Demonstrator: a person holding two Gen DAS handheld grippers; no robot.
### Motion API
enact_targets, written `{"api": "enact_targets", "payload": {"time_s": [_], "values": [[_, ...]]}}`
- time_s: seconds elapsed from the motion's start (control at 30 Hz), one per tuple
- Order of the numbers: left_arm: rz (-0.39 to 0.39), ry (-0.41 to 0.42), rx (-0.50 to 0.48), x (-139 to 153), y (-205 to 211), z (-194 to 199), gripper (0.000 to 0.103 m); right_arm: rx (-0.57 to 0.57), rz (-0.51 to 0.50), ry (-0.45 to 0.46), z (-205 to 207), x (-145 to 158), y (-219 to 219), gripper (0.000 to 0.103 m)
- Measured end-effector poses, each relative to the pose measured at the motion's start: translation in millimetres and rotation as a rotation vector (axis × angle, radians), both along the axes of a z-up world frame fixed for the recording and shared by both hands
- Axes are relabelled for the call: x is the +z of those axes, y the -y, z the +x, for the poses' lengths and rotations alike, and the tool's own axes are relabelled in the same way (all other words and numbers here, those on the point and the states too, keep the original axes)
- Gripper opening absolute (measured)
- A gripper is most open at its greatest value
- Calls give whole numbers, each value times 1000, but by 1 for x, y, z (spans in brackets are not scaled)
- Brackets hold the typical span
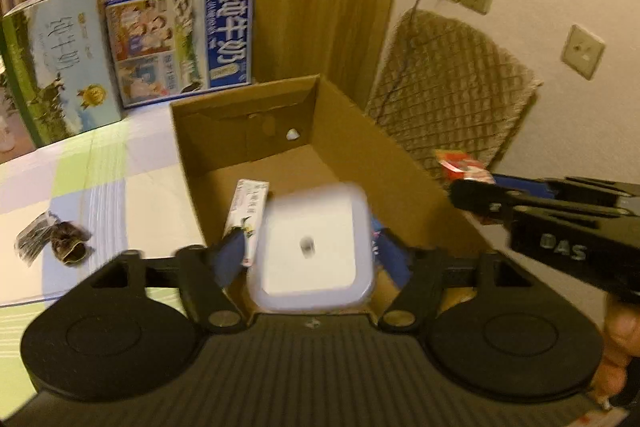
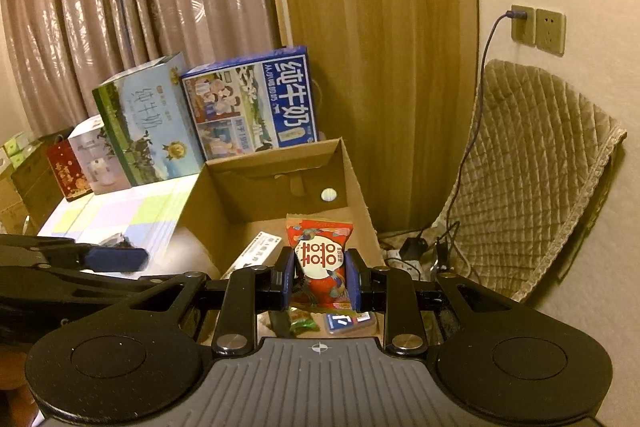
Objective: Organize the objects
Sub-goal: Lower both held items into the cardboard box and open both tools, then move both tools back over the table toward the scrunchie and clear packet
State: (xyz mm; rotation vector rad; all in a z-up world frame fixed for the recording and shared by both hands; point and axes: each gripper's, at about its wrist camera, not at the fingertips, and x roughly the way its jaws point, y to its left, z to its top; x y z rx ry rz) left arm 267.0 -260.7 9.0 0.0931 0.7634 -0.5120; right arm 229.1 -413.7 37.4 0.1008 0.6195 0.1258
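An open cardboard box (image 1: 348, 131) (image 2: 356, 183) stands on the table. Over its near end, a blurred white square container (image 1: 312, 247) sits between the fingers of my left gripper (image 1: 312, 261). Gaps show on both sides of it, so the gripper is open. A small white carton (image 1: 248, 215) (image 2: 256, 253) lies inside the box. My right gripper (image 2: 320, 279) is shut on a red snack packet (image 2: 320, 251) (image 1: 460, 163) above the box's right side. A green candy (image 2: 304, 323) and a blue card pack (image 2: 344, 321) lie below it.
Two milk cases (image 1: 60, 63) (image 1: 184, 43) stand at the back of the checkered tablecloth (image 1: 80, 167). A dark crumpled wrapper (image 1: 52, 239) lies left of the box. A quilted chair (image 2: 532, 163), cables and wall sockets (image 2: 538, 29) are to the right.
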Motion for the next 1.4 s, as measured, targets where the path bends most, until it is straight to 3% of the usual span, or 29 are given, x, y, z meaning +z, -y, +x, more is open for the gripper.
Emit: {"api": "enact_targets", "payload": {"time_s": [0.57,0.6,0.67,0.73,0.9,1.07,1.4], "values": [[-43,14,112,10,-59,-13,81,31,47,-35,7,-10,-11,25],[-46,12,114,11,-61,-15,81,35,64,-36,9,-11,-10,28],[-48,14,123,10,-65,-17,81,16,90,-31,9,-9,-7,51],[-53,15,131,9,-72,-21,81,1,94,-13,5,-7,-5,61],[-58,3,157,7,-91,-33,83,-20,100,-9,-14,-2,-1,66],[-54,-3,196,7,-112,-48,85,-50,122,-8,-41,4,-4,79],[-41,27,249,25,-159,-88,95,24,113,29,-84,25,-53,95]]}}
